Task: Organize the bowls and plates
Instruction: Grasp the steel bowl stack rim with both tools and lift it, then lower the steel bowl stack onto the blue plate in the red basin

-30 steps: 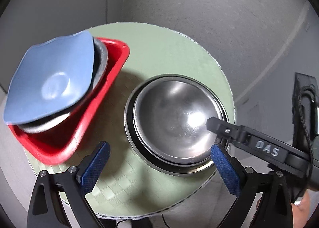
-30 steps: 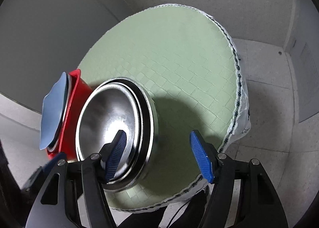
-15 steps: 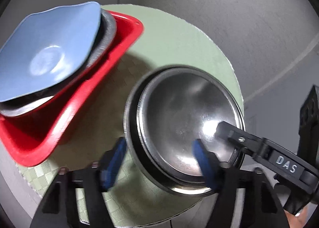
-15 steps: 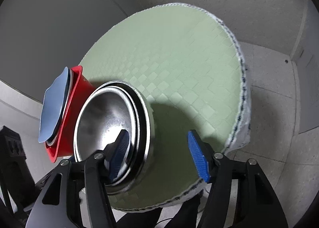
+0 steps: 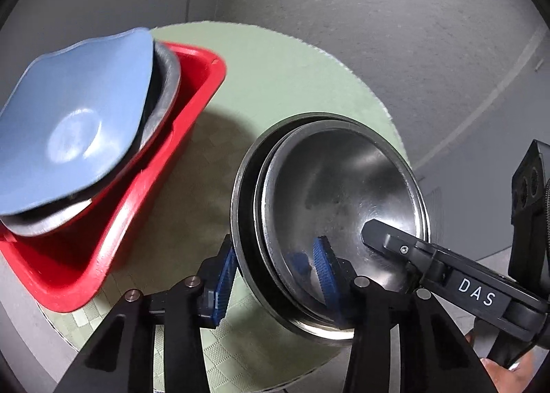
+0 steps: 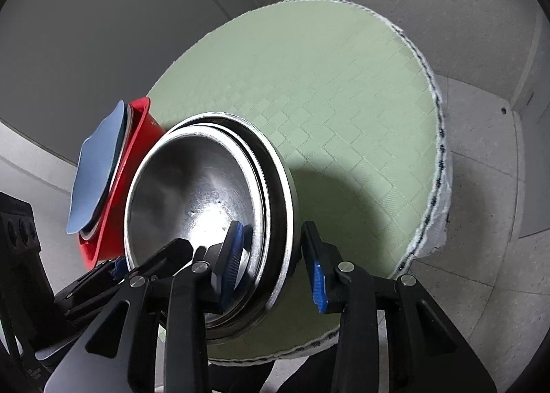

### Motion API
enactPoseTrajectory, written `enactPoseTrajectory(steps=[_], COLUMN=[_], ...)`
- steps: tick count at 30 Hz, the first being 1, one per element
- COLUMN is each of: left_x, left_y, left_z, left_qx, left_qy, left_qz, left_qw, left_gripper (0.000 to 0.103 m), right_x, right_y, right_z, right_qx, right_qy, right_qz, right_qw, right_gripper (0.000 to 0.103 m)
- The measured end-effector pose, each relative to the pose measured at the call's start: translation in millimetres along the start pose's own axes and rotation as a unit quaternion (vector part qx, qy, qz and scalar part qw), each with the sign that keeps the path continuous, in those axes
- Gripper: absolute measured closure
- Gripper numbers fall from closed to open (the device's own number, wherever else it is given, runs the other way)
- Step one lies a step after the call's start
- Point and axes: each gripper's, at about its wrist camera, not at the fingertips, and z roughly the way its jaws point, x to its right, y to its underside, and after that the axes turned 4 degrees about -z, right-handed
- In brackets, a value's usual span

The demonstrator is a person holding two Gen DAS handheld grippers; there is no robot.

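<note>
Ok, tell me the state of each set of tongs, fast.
Left tongs: closed on the bowls' rim, one pad inside, one outside.
Right tongs: same, closed on the rim at the opposite side.

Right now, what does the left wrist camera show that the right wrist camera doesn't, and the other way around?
Only the left wrist view shows the inside of the red bin and the blue plate face-on, resting on a grey dish there.

Only the right wrist view shows the bare far half of the green mat and its stitched edge over the floor.

Both show the stacked steel bowls beside the bin, with the left gripper and right gripper each straddling the stack's rim, one finger inside and one outside.
</note>
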Motion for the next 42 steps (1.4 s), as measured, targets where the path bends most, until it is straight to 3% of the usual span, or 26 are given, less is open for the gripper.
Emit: enactPoseTrajectory(steps=[9, 19, 29, 42], left_x=[1.1, -71.4, -157.4, -191.6], left_y=[-26.9, -63.4, -89.4, -123.7], left_z=[-55.9, -115.1, -121.9, -94.7], left_qx=[0.028, 0.051, 0.029, -0.043], left_qy=[0.049, 0.068, 0.042, 0.035], left_qz=[0.043, 0.079, 0.079, 0.094], left_qw=[0.9975, 0.9932, 0.9956, 0.9941], left_gripper=[0.062, 0.062, 0.062, 0.063], right_x=[-26.1, -110.4, -182.5, -211.4], right_y=[-8.3, -27.8, -34.5, -12.9], right_z=[-53.0, -63.6, -9.2, 47.3], right_qx=[0.065, 0.125, 0.11, 0.062], right_qy=[0.021, 0.039, 0.031, 0.037], right_qz=[0.01, 0.013, 0.02, 0.071], right_qw=[0.998, 0.991, 0.993, 0.995], right_gripper=[0.068, 0.068, 0.068, 0.068])
